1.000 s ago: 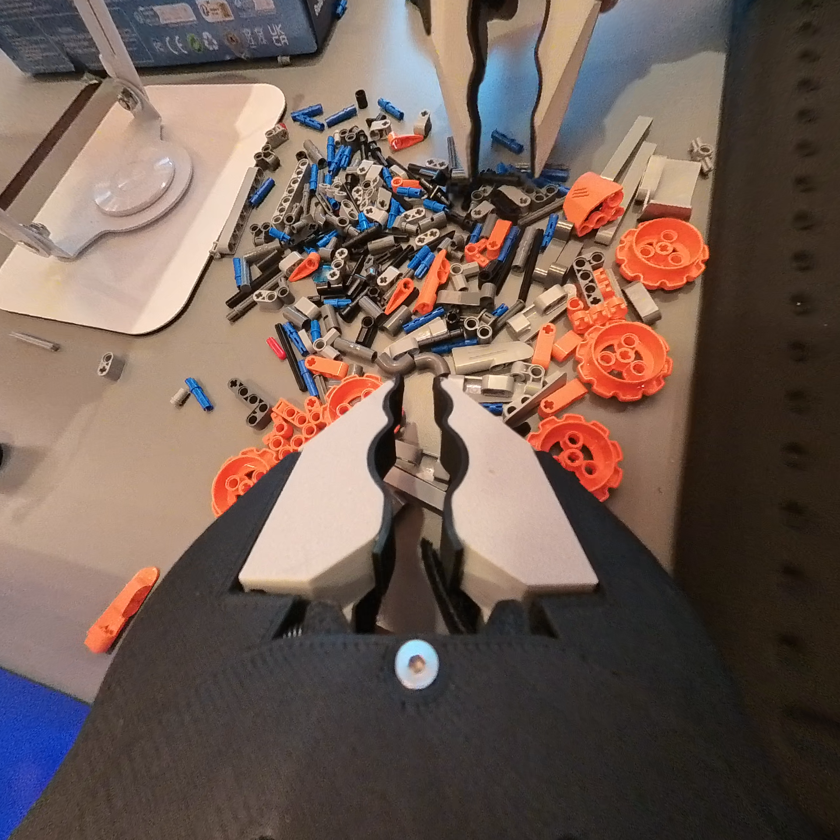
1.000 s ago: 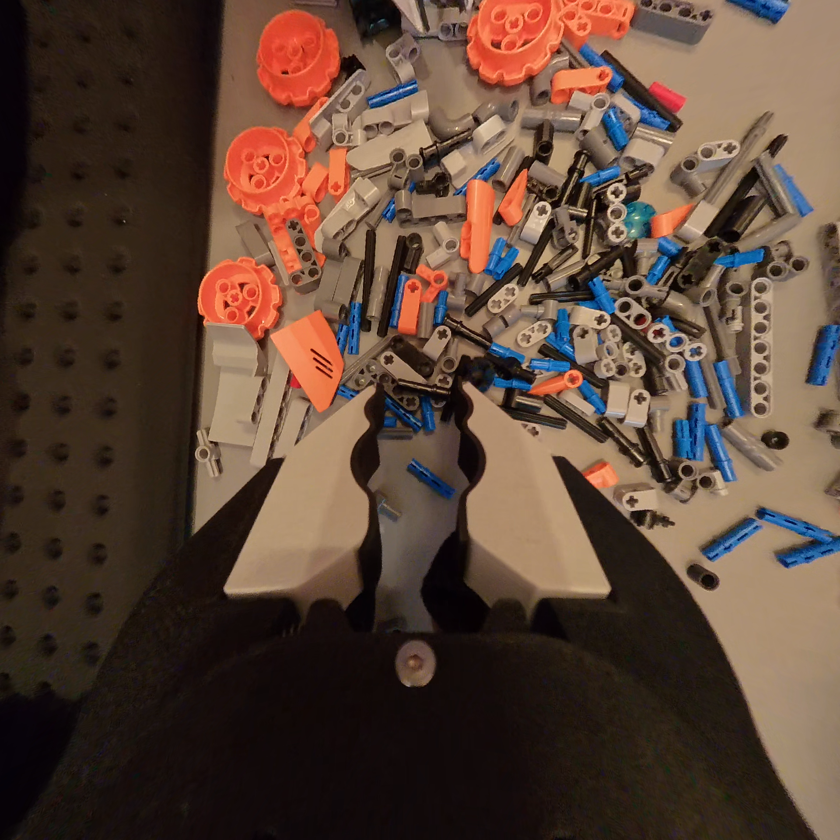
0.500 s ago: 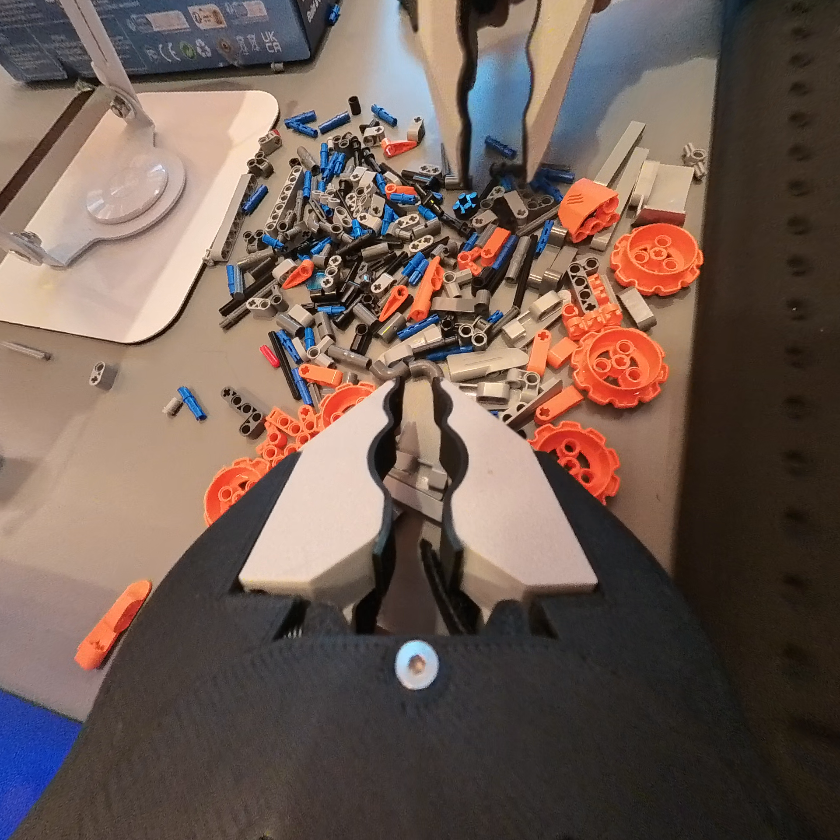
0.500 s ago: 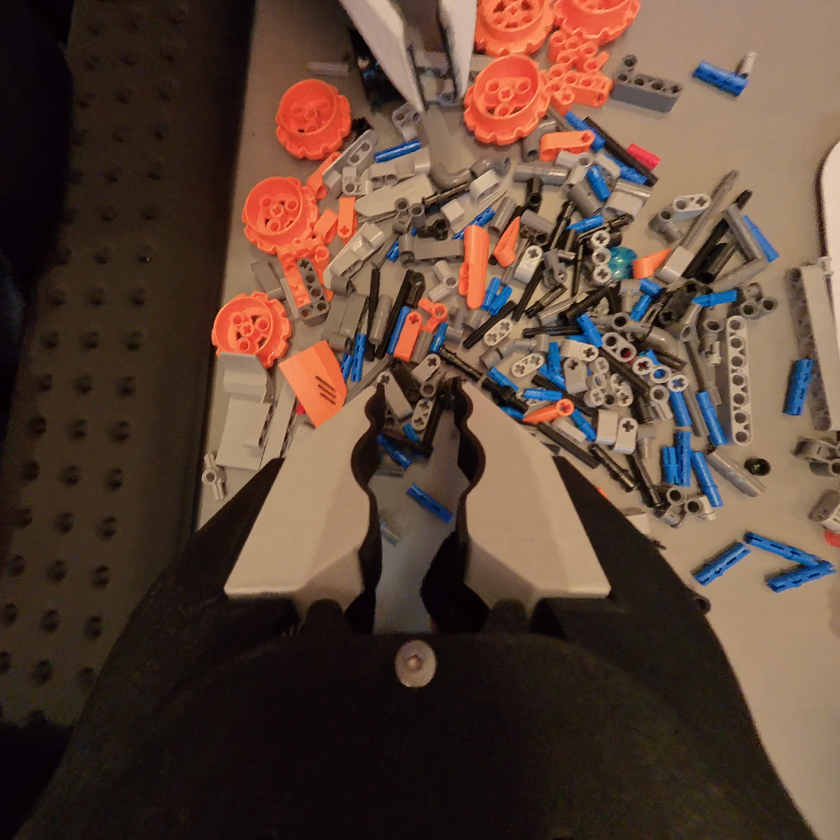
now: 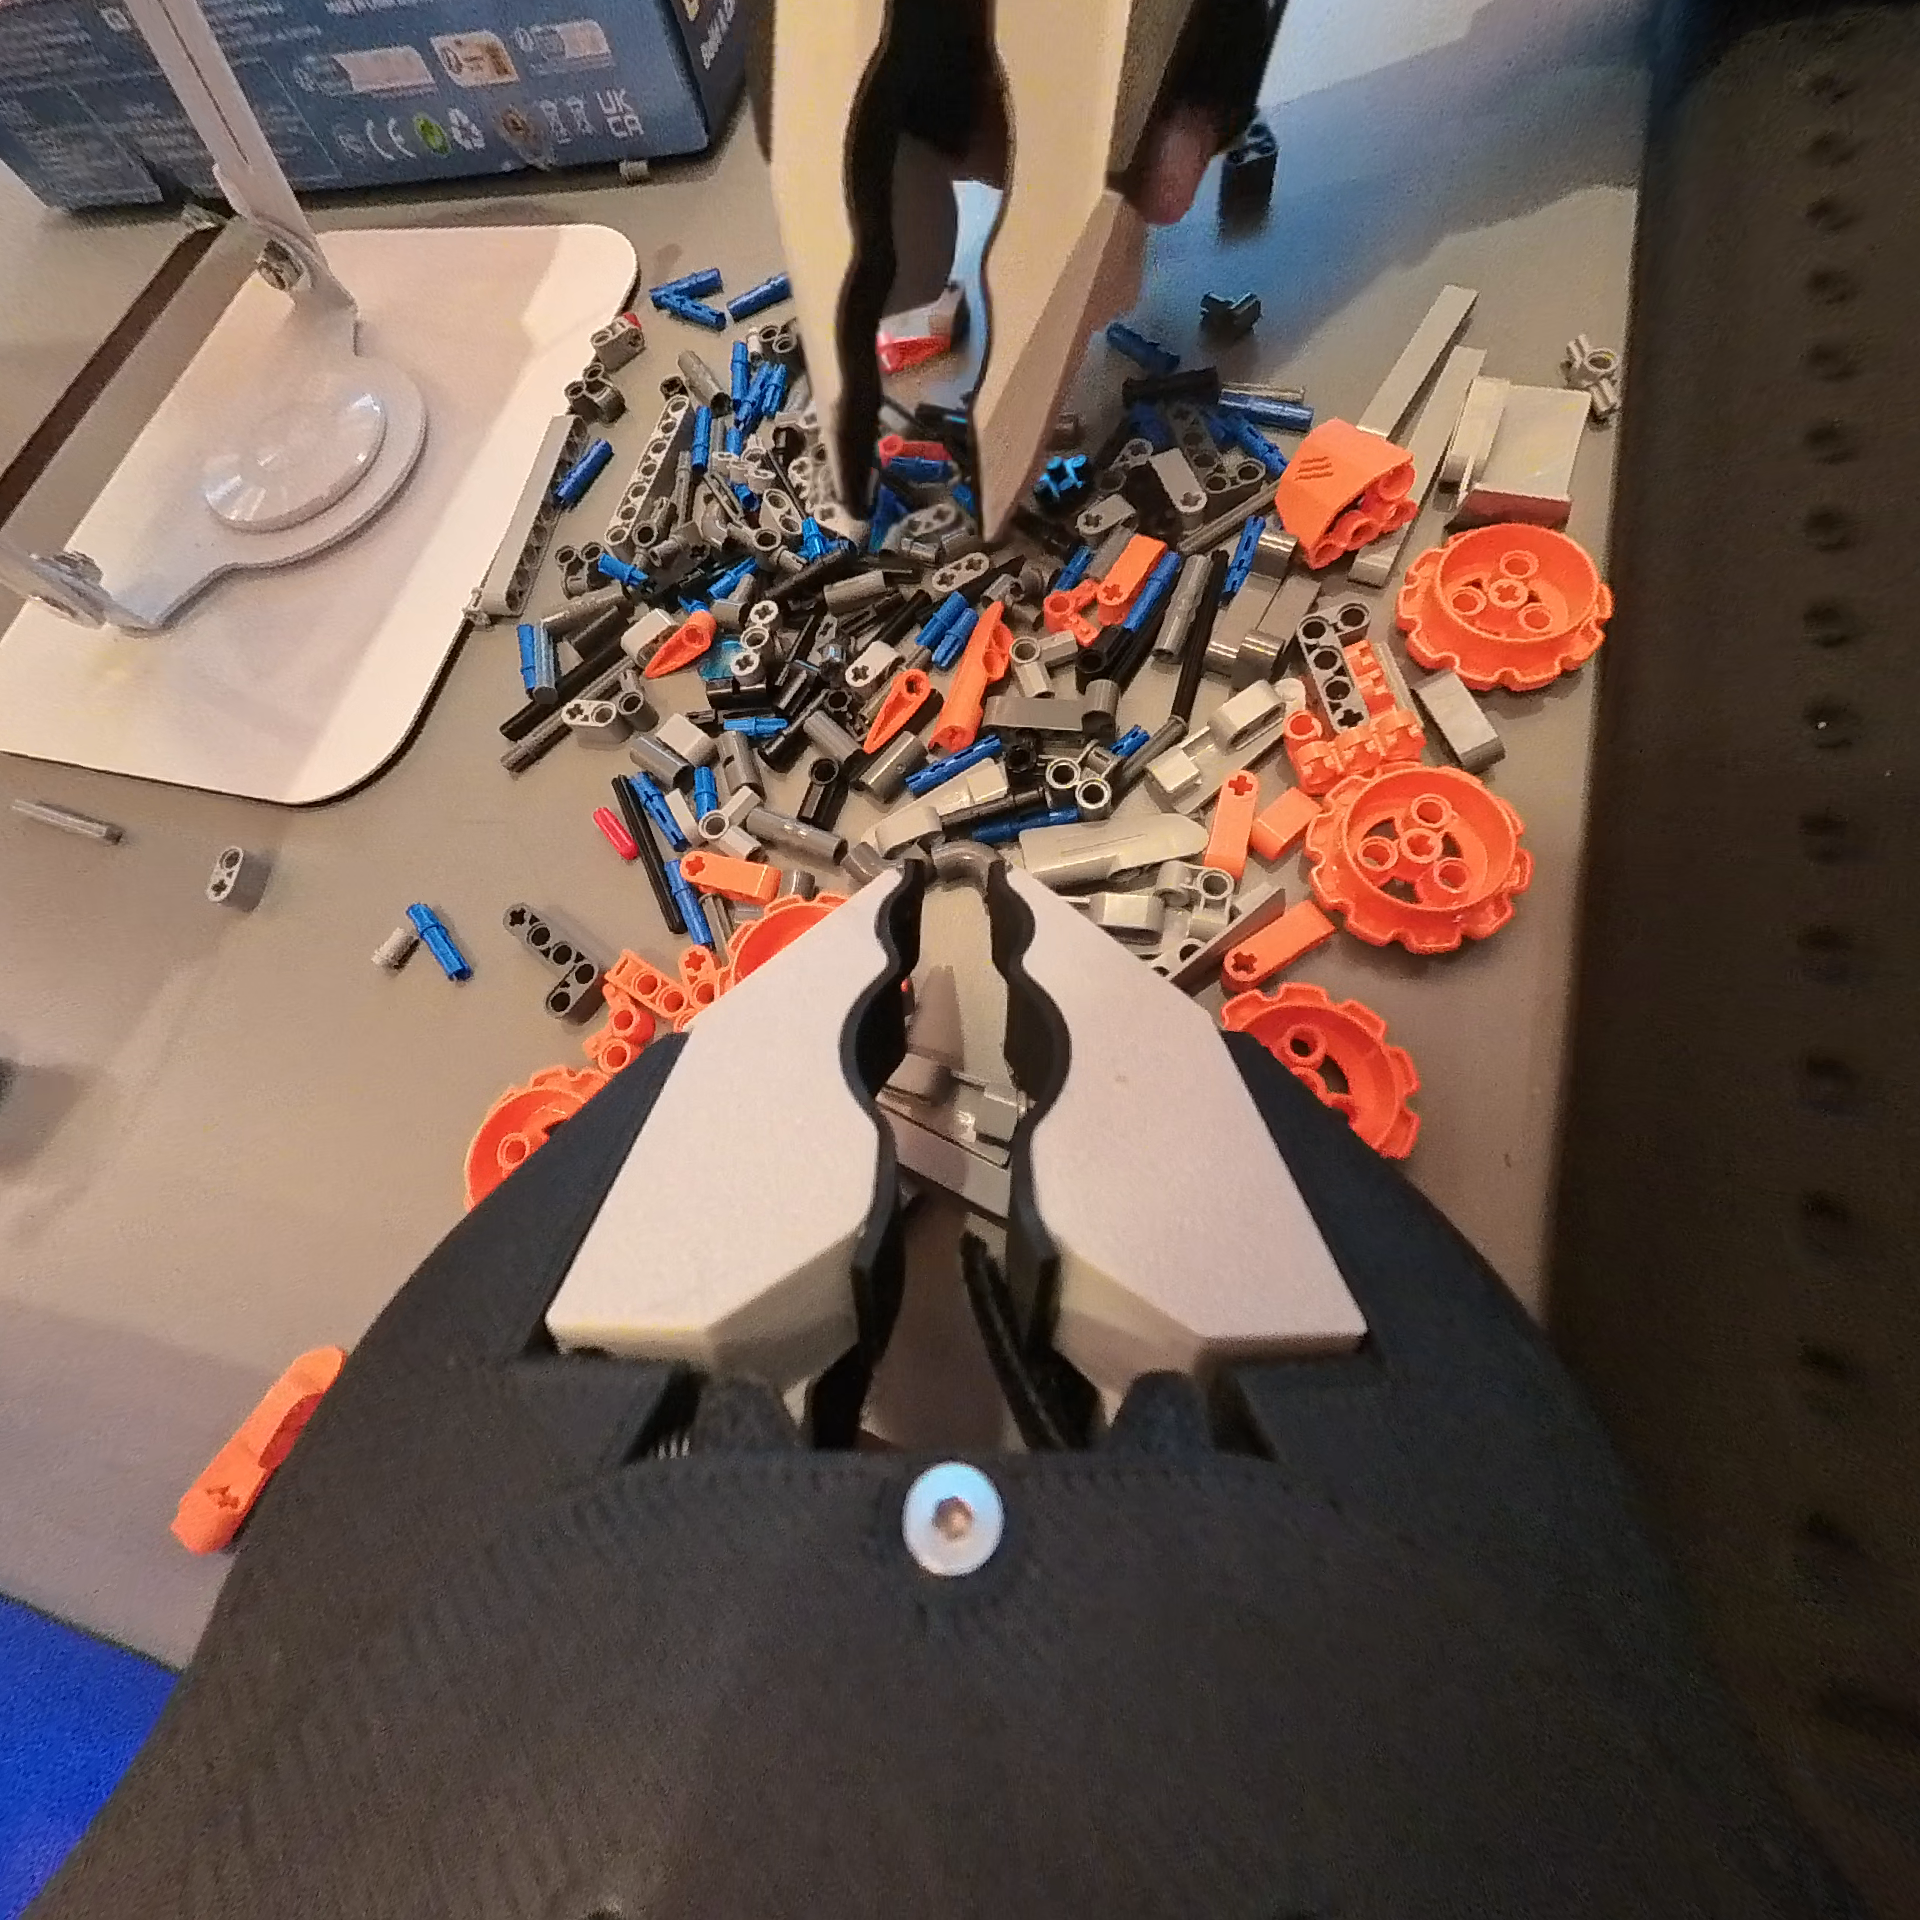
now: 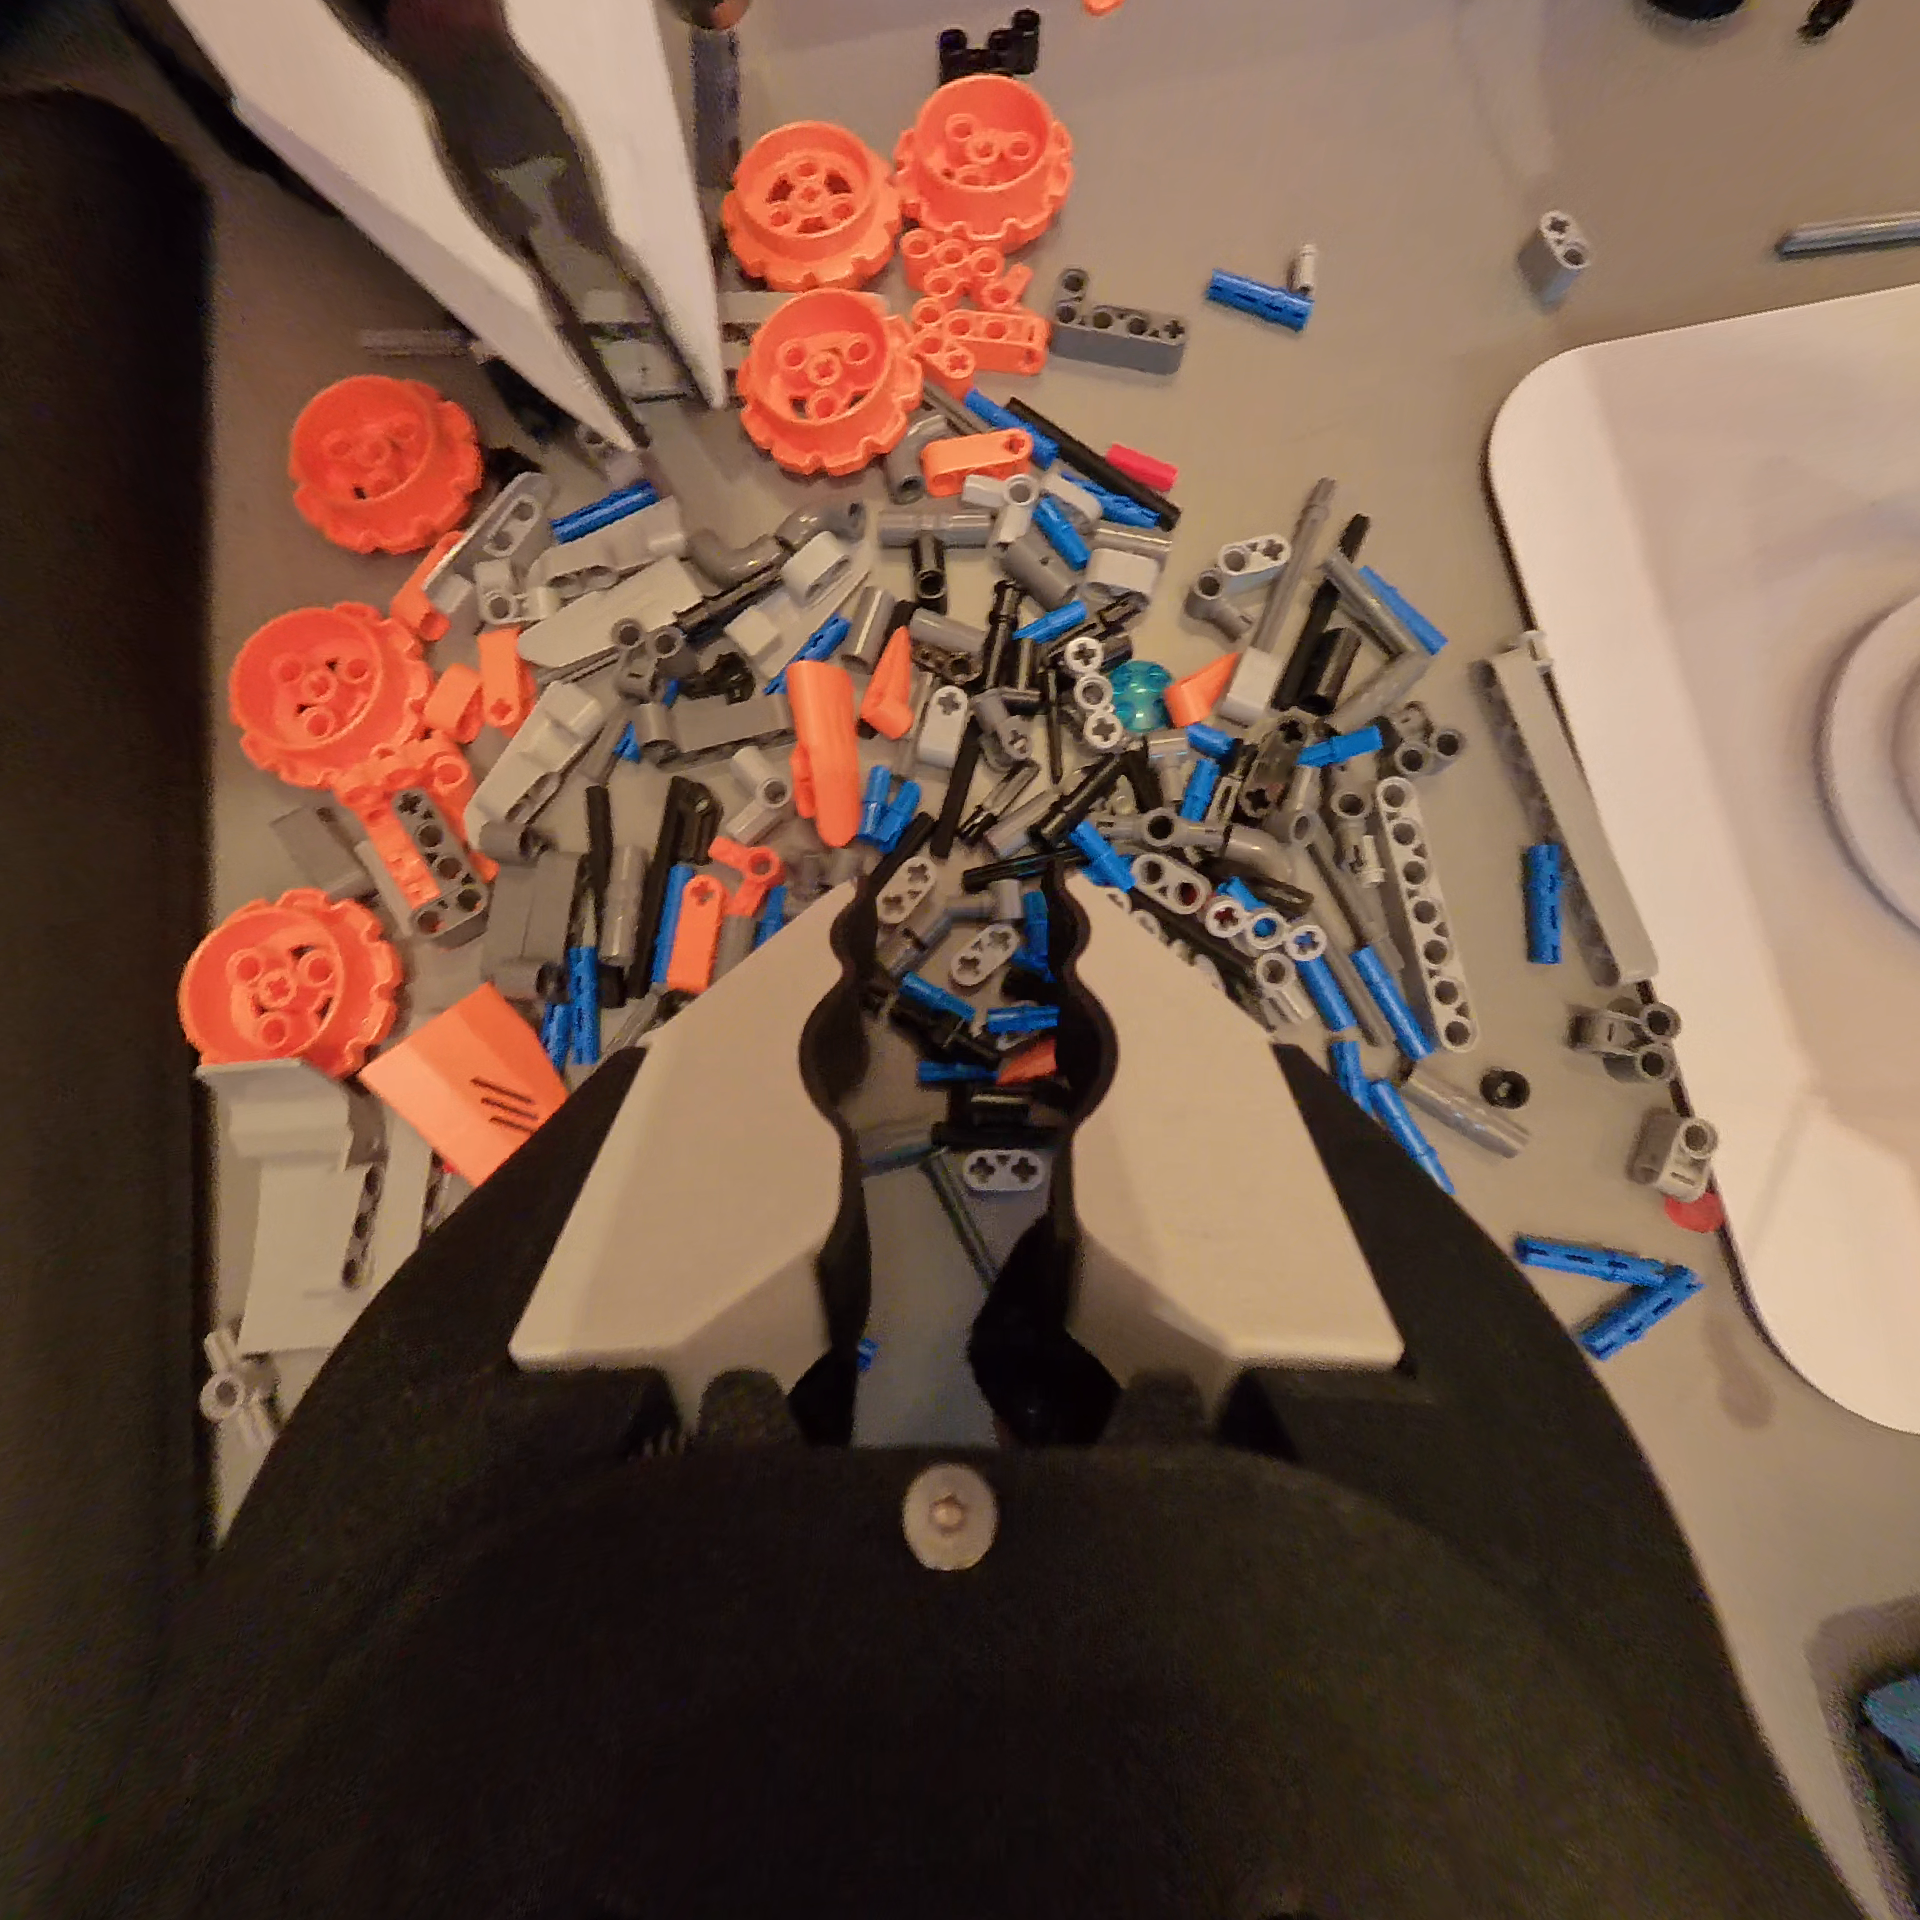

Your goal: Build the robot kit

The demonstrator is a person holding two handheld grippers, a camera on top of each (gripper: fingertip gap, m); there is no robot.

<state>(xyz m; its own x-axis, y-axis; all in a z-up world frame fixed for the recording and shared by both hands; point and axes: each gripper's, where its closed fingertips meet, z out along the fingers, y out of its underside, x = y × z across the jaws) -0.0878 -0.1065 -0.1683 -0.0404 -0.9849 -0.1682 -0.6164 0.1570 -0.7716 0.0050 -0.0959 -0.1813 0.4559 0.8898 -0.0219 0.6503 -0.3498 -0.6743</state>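
**Left gripper clamped on a grey assembly, right gripper spread over the parts pile**

Left gripper (image 5: 951, 883) was clamped on a grey assembly of building-toy parts (image 5: 961, 1117), which sat between its fingers above the near edge of the pile of small parts (image 5: 935, 665). That pile, a scatter of blue pins, black axles, grey beams and orange pieces, lay on a grey table (image 5: 260, 1091). Orange toothed wheels (image 5: 1418, 857) ringed the pile on the side toward a dark studded mat (image 5: 1766, 935). A long orange curved piece (image 5: 255, 1449) lay well apart from the pile, near the table's edge.

Right gripper (image 6: 961, 883) had its fingers spread apart and held nothing; in the left wrist view its fingertips (image 5: 1008, 499) came down into the far side of the pile, among blue pins and grey connectors. In its own view, blue pins, a black axle and grey two-hole connectors (image 6: 982, 951) showed in the gap between the fingers.

Beyond the pile from the mat stood a white stand base (image 5: 312, 499) with a metal arm, and behind that base a blue cardboard box (image 5: 416, 94).
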